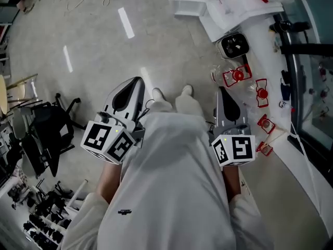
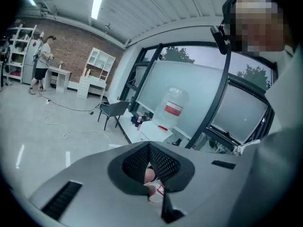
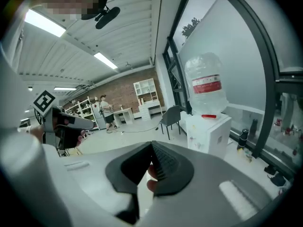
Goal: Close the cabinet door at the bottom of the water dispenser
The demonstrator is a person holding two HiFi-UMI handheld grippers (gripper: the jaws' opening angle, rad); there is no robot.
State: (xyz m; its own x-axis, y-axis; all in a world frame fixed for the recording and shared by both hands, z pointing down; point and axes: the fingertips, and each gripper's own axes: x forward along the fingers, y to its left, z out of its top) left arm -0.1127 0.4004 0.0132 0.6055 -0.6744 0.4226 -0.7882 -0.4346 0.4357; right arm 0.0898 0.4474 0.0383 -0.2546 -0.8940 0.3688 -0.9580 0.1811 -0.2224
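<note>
Two grippers, left gripper (image 2: 149, 148) and right gripper (image 3: 152, 150), both shut and empty at your waist; water dispenser (image 3: 208, 126) far right, its cabinet door (image 1: 186, 7) apparently swung open: approach step, so walk nearer and push that door shut.

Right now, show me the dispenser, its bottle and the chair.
dispenser (image 3: 214, 135), right gripper view, white side panel.
bottle (image 3: 207, 85), right gripper view, its label.
chair (image 3: 171, 114), right gripper view, backrest.
</note>
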